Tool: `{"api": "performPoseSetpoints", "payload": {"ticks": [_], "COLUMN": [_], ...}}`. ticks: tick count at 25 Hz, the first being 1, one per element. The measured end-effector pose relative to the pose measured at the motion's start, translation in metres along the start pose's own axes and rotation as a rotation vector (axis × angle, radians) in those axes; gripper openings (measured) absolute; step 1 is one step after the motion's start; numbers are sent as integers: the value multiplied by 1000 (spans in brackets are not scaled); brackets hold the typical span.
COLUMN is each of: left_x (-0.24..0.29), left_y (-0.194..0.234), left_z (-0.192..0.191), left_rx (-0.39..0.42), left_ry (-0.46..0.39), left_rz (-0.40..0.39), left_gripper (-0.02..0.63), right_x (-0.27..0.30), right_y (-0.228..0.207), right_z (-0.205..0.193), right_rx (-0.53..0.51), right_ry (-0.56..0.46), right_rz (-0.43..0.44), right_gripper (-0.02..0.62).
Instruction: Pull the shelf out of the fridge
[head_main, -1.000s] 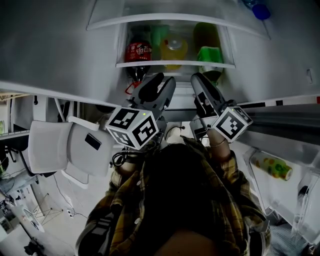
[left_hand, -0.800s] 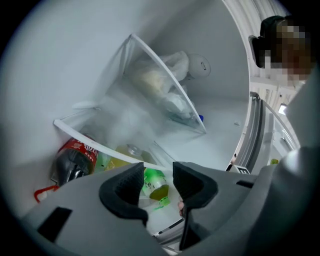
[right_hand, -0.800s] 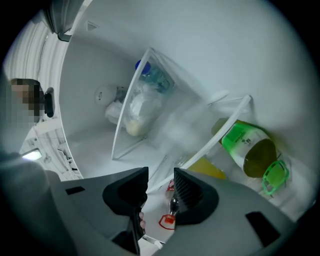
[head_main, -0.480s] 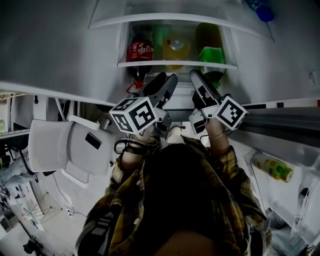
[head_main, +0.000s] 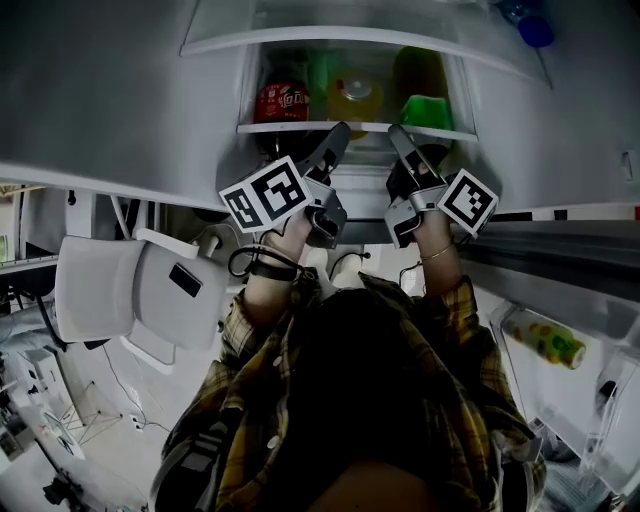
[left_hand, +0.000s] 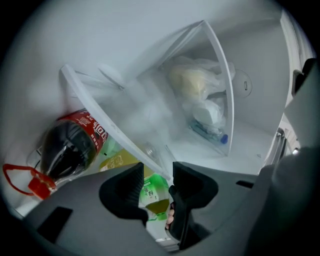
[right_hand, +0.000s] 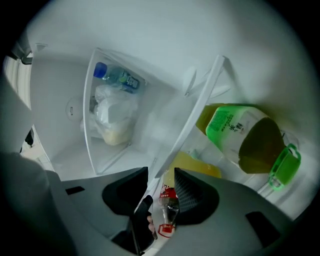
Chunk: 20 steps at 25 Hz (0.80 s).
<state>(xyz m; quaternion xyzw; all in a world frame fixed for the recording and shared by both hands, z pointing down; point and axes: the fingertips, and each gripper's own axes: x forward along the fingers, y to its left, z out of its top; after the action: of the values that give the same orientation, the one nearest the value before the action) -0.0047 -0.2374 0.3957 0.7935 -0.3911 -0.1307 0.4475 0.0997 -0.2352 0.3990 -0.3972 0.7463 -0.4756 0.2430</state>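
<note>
The fridge shelf (head_main: 355, 127) is a clear pane with a white front edge. On it lie a cola bottle (head_main: 281, 100), a yellow bottle (head_main: 355, 95) and a green tea bottle (head_main: 422, 108). My left gripper (head_main: 335, 140) reaches up to the left part of that edge and my right gripper (head_main: 400, 138) to the right part. In the left gripper view the shelf edge (left_hand: 110, 125) runs down into the gap of the open left gripper (left_hand: 159, 182). In the right gripper view the edge (right_hand: 200, 110) likewise ends between the spread jaws of the right gripper (right_hand: 161, 187). No pad presses on it.
Above the shelf sits a clear bin (left_hand: 220, 75) with a plastic bag (left_hand: 195, 87) and a blue-capped bottle (left_hand: 210, 132). The open door at the right carries a bottle (head_main: 540, 337). A white chair (head_main: 130, 290) stands at the left, and a plaid sleeve (head_main: 455, 300) shows below the grippers.
Both grippers have risen and gone forward, from under the shelf up to its front edge. The bottles on the shelf have not moved.
</note>
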Motion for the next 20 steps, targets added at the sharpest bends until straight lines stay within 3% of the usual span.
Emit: {"api": "performPoseSetpoints", "payload": {"ticks": [10, 20], "left_x": [24, 36], "left_y": [15, 15], "left_z": [19, 30], "left_rx": [-105, -129], "left_ry": [-78, -120], "left_rz": [31, 64], "left_gripper": [172, 165], "right_x": [25, 43], "right_y": [-9, -7], "right_z": [10, 22], "right_rx": [9, -1], "right_ry": [-15, -72], "right_rz": [-11, -54], "right_gripper": [152, 141]}}
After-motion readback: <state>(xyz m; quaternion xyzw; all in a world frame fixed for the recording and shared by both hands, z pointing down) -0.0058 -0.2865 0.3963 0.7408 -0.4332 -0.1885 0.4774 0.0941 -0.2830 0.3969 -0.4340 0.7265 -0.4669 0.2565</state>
